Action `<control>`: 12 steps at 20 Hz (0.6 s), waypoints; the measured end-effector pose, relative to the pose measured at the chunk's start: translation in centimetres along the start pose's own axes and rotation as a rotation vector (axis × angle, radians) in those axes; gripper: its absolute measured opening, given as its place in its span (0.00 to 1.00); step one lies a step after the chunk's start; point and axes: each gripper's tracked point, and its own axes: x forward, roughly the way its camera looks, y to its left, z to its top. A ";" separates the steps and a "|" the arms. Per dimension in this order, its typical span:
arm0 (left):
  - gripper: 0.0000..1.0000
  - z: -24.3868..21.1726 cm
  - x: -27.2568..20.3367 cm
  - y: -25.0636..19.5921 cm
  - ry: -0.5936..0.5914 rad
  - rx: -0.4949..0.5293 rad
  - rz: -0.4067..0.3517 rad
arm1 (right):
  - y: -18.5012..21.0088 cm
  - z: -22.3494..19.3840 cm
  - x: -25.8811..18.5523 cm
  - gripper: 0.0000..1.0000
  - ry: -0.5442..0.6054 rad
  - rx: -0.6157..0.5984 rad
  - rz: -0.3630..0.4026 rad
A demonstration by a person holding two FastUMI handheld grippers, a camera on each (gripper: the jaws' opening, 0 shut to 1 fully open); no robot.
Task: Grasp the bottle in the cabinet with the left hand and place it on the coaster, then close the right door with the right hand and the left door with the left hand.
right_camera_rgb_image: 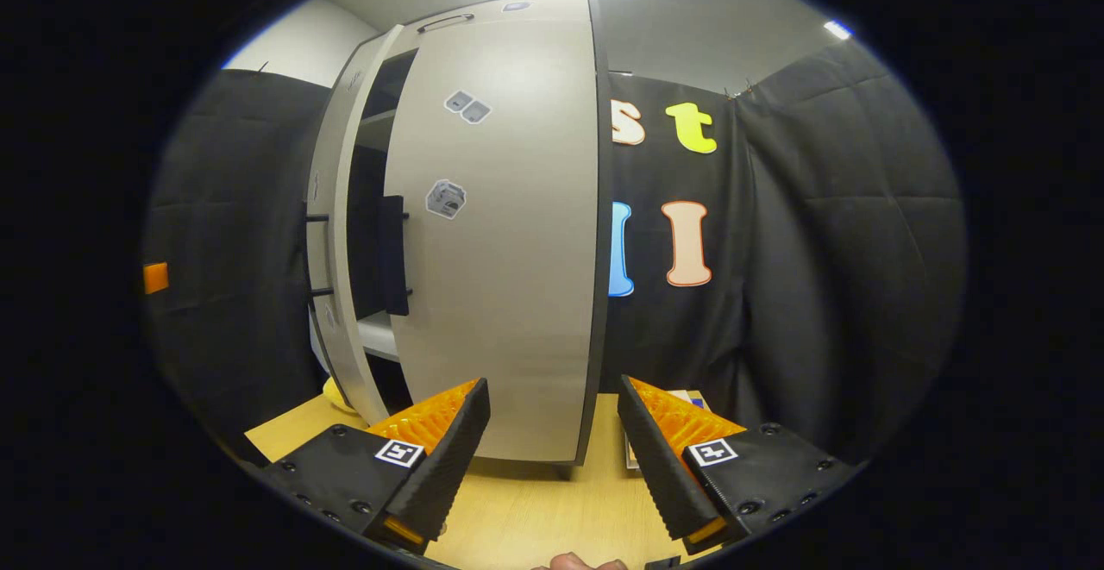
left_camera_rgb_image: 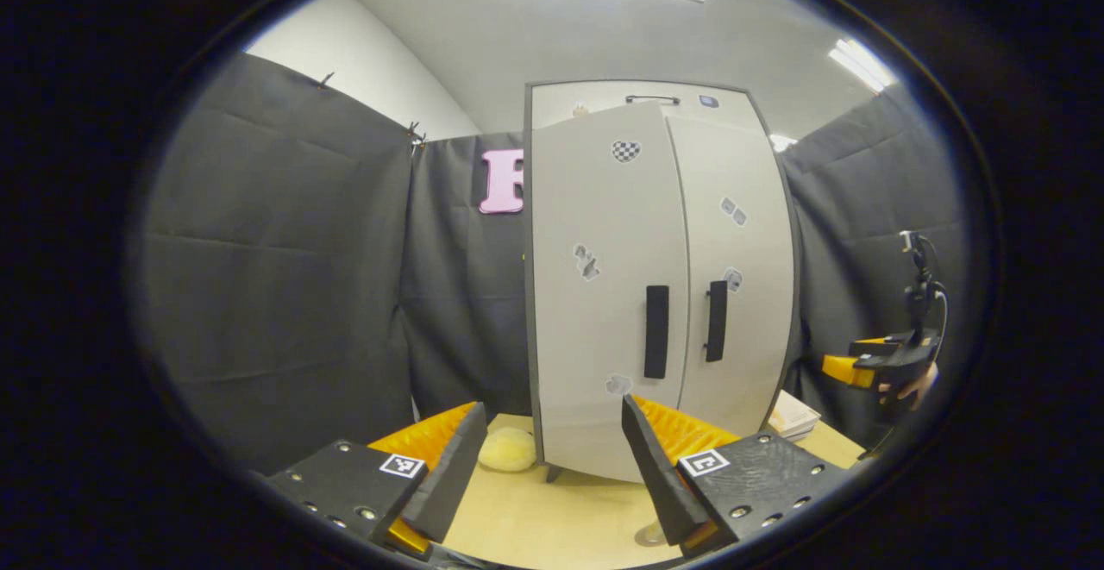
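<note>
Unlettered stickers on cabinet [left_camera_rgb_image: 604, 294] doors, none readable

One cabinet [left_camera_rgb_image: 655, 294] with two doors and two handles is seen; two grippers, one yellow object [left_camera_rgb_image: 509, 449] and one stack of books [left_camera_rgb_image: 793, 415] are counted.

The cabinet [left_camera_rgb_image: 655, 294] is tall and pale grey with dark edges, and it stands upright on short feet on the wooden table [left_camera_rgb_image: 552, 518], toward the table's far edge. Its right door [right_camera_rgb_image: 500, 242] is shut flush against the body. Its left door [left_camera_rgb_image: 604, 294] is not fully shut: it stands a little ajar, and a dark gap with shelves shows behind it. Each door carries a black vertical handle near the middle seam and some small stickers.
</note>
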 end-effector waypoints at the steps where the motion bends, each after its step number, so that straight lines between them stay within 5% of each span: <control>1: 0.91 0.0 0.1 0.4 -0.003 -0.020 -0.011 | 0.3 -0.1 -0.1 0.95 0.005 0.009 -0.007; 12: 0.91 -1.9 -1.3 4.0 -0.006 -0.002 -0.024 | 3.6 -0.1 -0.1 0.92 -0.032 0.048 -0.067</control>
